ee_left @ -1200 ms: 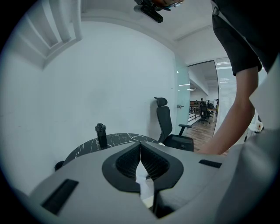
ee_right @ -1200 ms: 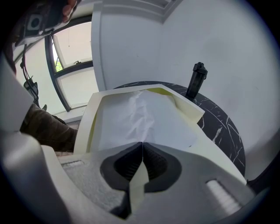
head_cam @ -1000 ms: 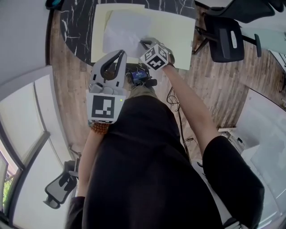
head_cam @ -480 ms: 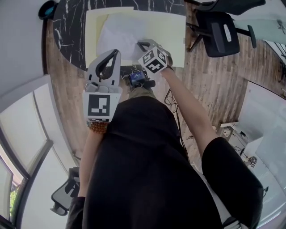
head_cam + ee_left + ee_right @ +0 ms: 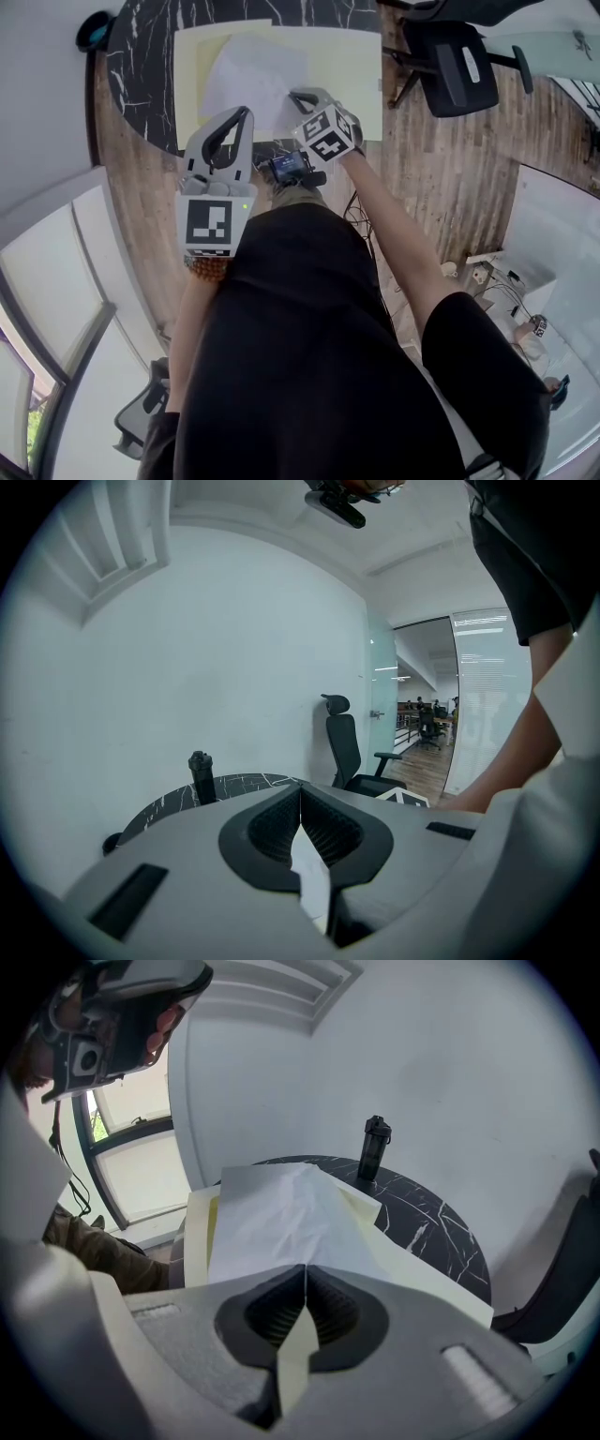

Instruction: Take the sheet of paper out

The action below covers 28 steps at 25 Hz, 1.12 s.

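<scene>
The round table [image 5: 141, 66], black marble with white veins, fills the top of the head view. Its curved edge meets the wooden floor [image 5: 131, 187], which is open at the left. A black office chair [image 5: 459, 66] stands at the upper right. A flat, pale yellow folder [image 5: 347, 66] reaches the near edge of the table. On it lies the white sheet of paper [image 5: 248, 75], slightly creased. The right gripper [image 5: 298, 97] has its jaws closed on the paper's lower right edge. The left gripper [image 5: 246, 112] is just to its left, jaws together and holding nothing.

Left gripper [image 5: 242, 114] jaws together, empty, near level, left arm [image 5: 190, 314] bent close to body — right arm [image 5: 394, 234] reaching forward, right gripper [image 5: 294, 95] tilted down, jaws closed pinching sheet of paper [image 5: 248, 75] edge
</scene>
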{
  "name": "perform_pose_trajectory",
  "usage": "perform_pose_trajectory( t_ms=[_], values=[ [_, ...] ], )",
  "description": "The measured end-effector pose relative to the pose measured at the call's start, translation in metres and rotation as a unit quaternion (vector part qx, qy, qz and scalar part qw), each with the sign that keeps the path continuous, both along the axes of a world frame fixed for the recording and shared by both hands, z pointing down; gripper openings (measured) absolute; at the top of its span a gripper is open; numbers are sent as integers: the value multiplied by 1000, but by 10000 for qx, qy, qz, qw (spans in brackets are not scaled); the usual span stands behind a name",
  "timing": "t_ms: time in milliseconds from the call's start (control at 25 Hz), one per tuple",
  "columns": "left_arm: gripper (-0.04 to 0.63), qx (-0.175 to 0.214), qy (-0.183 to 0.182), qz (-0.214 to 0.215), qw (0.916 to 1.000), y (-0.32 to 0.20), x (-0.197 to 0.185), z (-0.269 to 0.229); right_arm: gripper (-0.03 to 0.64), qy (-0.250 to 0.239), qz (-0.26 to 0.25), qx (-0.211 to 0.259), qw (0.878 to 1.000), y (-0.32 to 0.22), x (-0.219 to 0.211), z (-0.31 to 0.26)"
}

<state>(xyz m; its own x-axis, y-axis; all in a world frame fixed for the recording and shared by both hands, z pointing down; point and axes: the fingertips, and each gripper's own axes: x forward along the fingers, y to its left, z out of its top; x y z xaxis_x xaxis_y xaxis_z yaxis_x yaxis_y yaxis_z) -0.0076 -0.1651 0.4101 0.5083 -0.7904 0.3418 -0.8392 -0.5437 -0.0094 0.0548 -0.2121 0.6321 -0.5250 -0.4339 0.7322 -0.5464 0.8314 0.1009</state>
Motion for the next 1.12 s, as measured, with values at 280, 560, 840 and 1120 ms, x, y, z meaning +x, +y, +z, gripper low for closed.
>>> perform_pose_trajectory(
  t_ms=[280,560,840,1120],
  values=[
    [-3,69,85,8,9999,-5,5,-9,0,-248,311,91,9992,-5,8,-21],
    [-3,284,-35,149,9995,-9,-3,-15,0,-573,686,154,9959,-9,13,-41],
    [-3,242,102,-20,9997,-10,-7,-20,0,-893,992,265,9907,-5,22,-68],
    [-2,238,256,-161,9993,-17,-4,-26,0,-1276,1132,675,9830,-8,27,-119]
  ],
)
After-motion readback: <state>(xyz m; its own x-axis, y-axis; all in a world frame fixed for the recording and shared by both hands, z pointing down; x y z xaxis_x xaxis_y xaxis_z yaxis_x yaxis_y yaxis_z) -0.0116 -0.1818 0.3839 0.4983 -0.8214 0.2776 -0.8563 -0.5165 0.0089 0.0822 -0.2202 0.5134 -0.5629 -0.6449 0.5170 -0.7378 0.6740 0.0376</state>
